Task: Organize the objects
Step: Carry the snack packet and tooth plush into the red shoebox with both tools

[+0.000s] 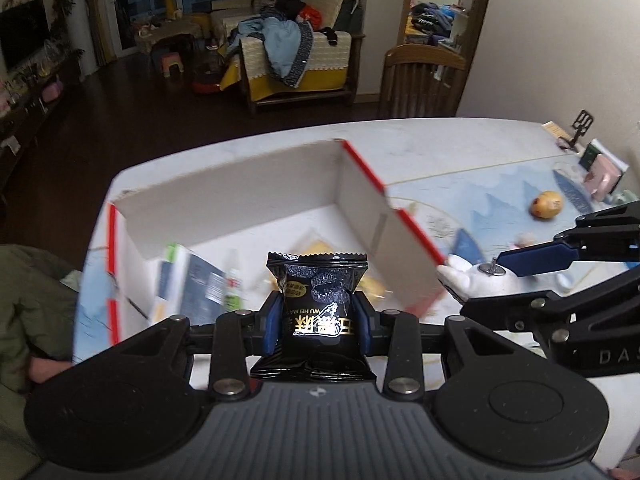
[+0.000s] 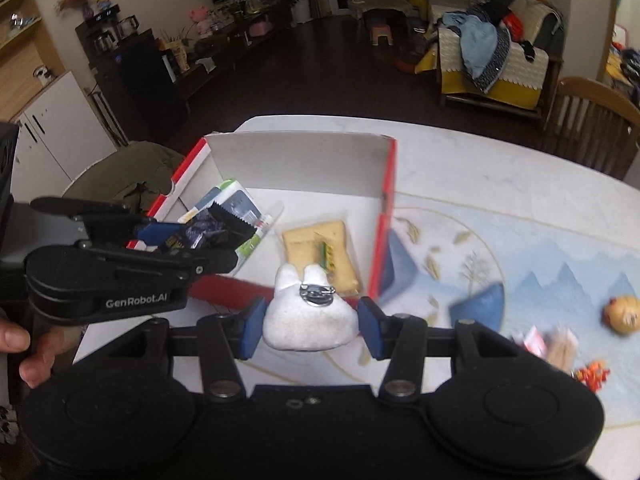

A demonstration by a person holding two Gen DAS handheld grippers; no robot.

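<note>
Tongs of the left hand are clenched on a black snack packet, which is held upright between the blue pads over the near part of the open box. Tongs of the right hand are seen at the near right corner of that box, with a white plush toy between their pads; the left pad is touching the toy, while a narrow gap seems to show at the right pad, so a firm grip cannot be confirmed. A metal clasp is fixed on top of the toy. Inside the box, a bread slice in a clear wrapper is seen lying flat near the right wall, and a blue-and-white pack with a white-and-green tube beside it is placed toward the left wall. The box is red-edged with white inner walls and is set on the surface. To the right of the box, well apart, a small yellow round figure is lying on the patterned blue mat. Beyond the box, a wooden chair is stood at the far edge.
</note>
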